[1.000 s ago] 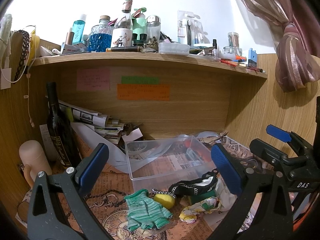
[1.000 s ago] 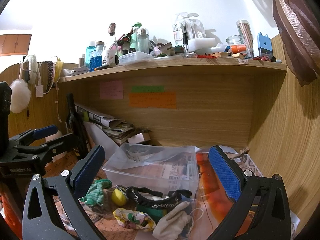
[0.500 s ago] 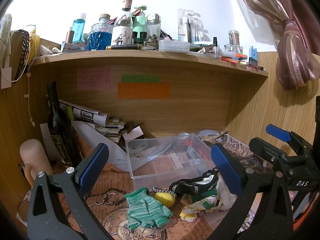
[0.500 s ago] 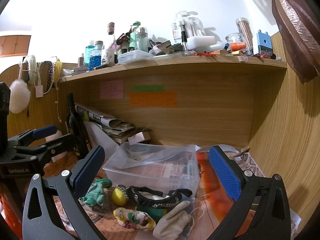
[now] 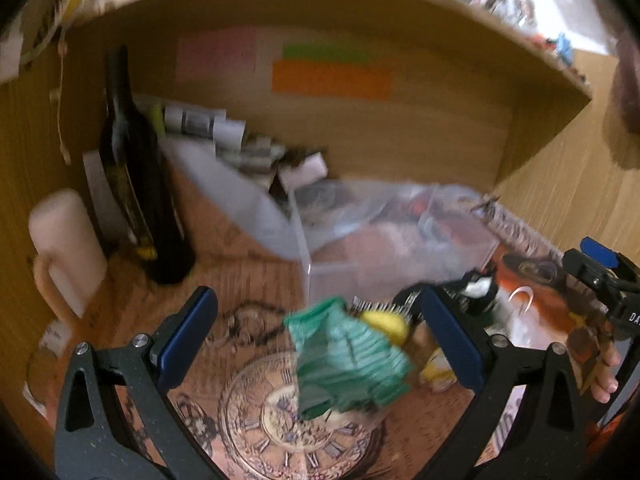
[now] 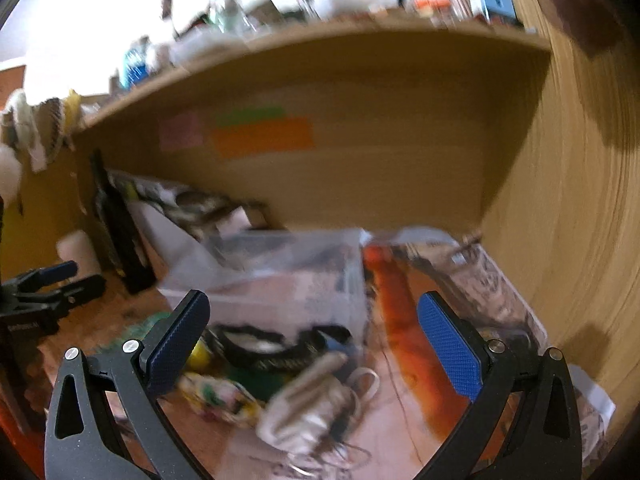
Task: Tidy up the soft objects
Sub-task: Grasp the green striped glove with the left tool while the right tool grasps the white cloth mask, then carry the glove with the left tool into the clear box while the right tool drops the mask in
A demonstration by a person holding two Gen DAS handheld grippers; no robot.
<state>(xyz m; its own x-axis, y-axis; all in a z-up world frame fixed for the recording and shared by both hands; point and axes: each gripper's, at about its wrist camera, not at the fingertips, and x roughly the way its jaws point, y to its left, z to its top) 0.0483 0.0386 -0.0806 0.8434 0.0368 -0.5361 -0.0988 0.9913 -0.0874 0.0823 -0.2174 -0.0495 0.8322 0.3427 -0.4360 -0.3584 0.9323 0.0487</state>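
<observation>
The clear plastic bin [image 5: 400, 248] stands behind the pile of soft items. The green knitted glove [image 5: 344, 356] lies between the spread, empty jaws of the left gripper [image 5: 316, 340]. The right gripper [image 6: 316, 344] is likewise open. Centre on the glove; close gently

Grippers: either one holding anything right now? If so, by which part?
Nothing held. Left gripper is open above the green glove; right gripper is open over the soft pile.
</observation>
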